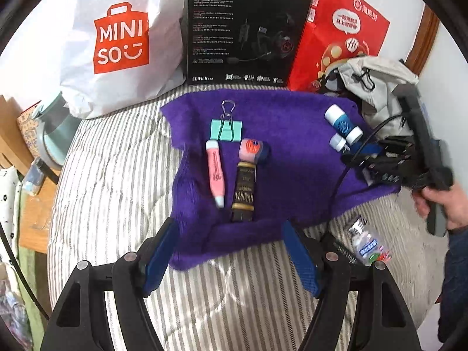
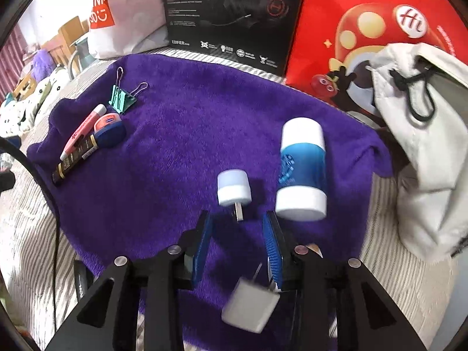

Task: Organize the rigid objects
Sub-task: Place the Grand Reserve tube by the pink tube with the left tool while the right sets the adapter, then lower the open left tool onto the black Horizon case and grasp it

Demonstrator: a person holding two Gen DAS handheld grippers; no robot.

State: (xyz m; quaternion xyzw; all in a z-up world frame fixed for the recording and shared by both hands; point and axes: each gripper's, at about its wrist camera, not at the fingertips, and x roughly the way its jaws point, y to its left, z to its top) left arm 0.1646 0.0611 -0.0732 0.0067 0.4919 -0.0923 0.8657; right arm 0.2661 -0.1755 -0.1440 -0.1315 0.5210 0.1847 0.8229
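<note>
Left gripper [image 1: 231, 251]: hovering over the near edge of the purple towel [image 1: 280, 158], blue fingers [image 1: 161, 257] spread wide, gripping nothing. Right gripper [image 2: 237, 234]: jaws standing partly open, nothing clamped between them; a white plug adapter [image 2: 251, 307] is lying blurred just below the right finger, contact unclear.

Items lying on the towel, left to right, left wrist view:
- Pink pen-shaped tube [image 1: 215, 172], lying lengthwise, just beside the dark tube.
- Mint binder clip [image 1: 226, 128], wire handles pointing away, sitting just beyond the tubes.
- Dark brown tube with gold print [image 1: 244, 190], its far end touching a small round tin [image 1: 253, 150] with an orange lid.
- Small white USB light [image 2: 234, 188], plug pointing toward the right gripper, resting just beyond its fingertips.
- Blue and white cylinder [image 2: 302, 169], lying just right of the USB light.

Surroundings, left to right: white MINISO bag [image 1: 117, 44], black headset box [image 1: 242, 29], red paper bag [image 1: 342, 32], grey drawstring pouch [image 2: 421, 146], all sitting past the towel on striped bedding [image 1: 117, 175]. A hand [image 1: 447, 204] is holding the right gripper's handle.
</note>
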